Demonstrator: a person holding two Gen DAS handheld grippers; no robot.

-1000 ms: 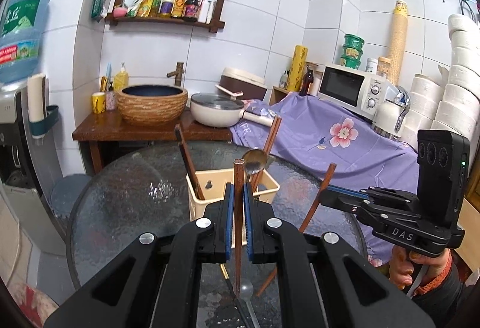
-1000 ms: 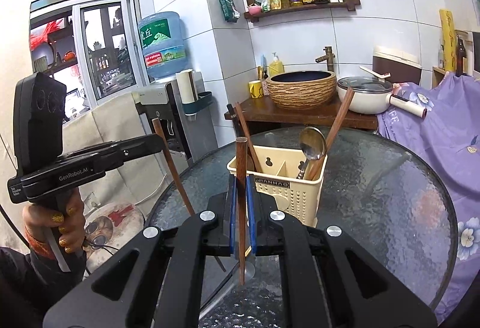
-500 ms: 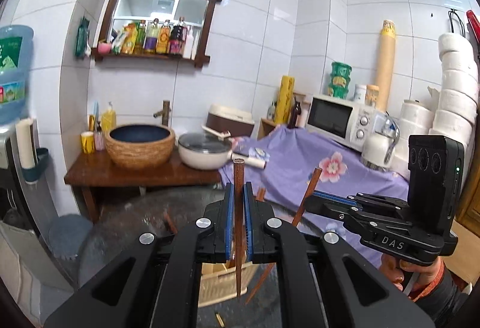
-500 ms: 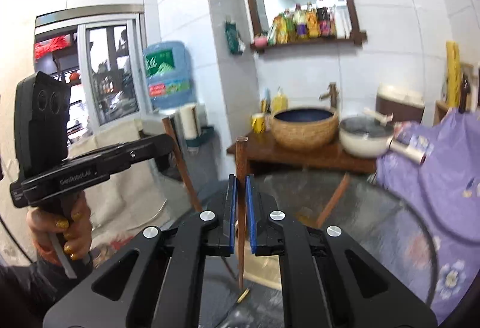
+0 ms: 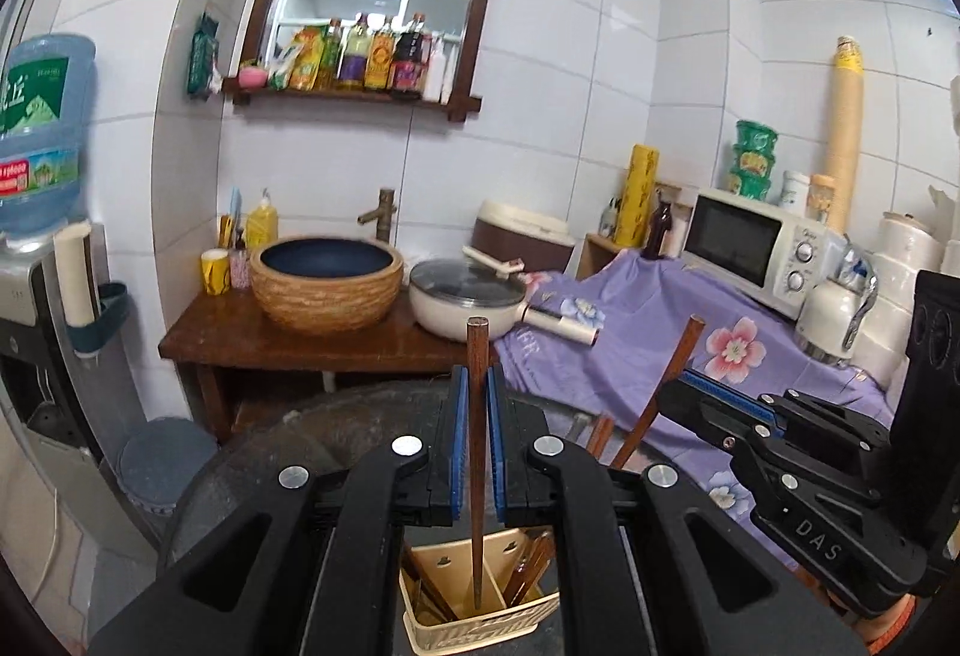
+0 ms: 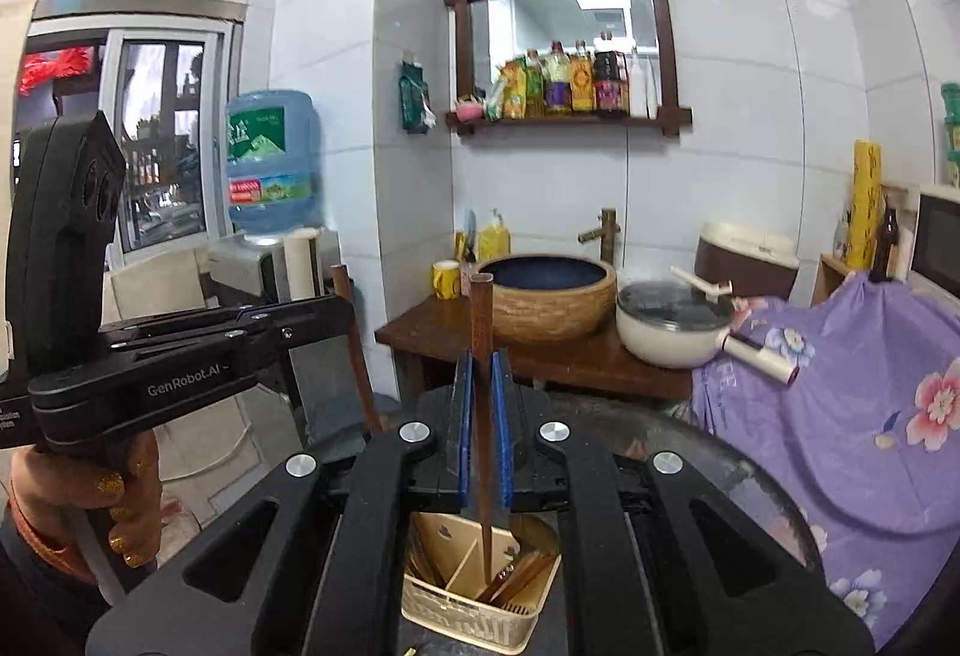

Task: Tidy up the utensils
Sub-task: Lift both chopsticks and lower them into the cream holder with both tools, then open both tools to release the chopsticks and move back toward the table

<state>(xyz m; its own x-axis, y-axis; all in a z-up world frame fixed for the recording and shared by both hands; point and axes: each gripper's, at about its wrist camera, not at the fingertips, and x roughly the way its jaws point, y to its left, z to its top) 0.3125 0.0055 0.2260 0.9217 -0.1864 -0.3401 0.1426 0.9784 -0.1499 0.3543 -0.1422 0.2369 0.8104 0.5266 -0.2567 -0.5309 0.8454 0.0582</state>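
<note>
**Both claws clenched on chopsticks above the utensil holder**

My left claw (image 5: 478, 446) is clenched on a dark wooden chopstick (image 5: 477, 452), which stands almost upright between the blue pads; its lower tip hangs over the cream utensil holder (image 5: 480, 617) below. My right claw (image 6: 483, 428) grips a second chopstick (image 6: 482, 416) the same way, upright, its tip pointing down over the same holder (image 6: 474, 617).

The holder has divided compartments and already carries several brown chopsticks leaning toward its right side. It sits on the round dark glass surface (image 5: 336, 434), near me.

In the left wrist view I see my right claw to the right, its chopstick tilted, and in the right wrist view my left claw appears at the left, held by a hand (image 6: 114, 500).

Farther off, a wooden side table (image 5: 288, 344) carries a woven basin (image 5: 327, 281) and a cream lidded pan (image 5: 465, 299). To the right, purple flowered cloth (image 5: 648, 332) covers a counter with a microwave (image 5: 750, 242). A water bottle (image 5: 36, 134) stands at the far left, and a shelf of bottles (image 5: 360, 56) hangs on the tiled wall.
</note>
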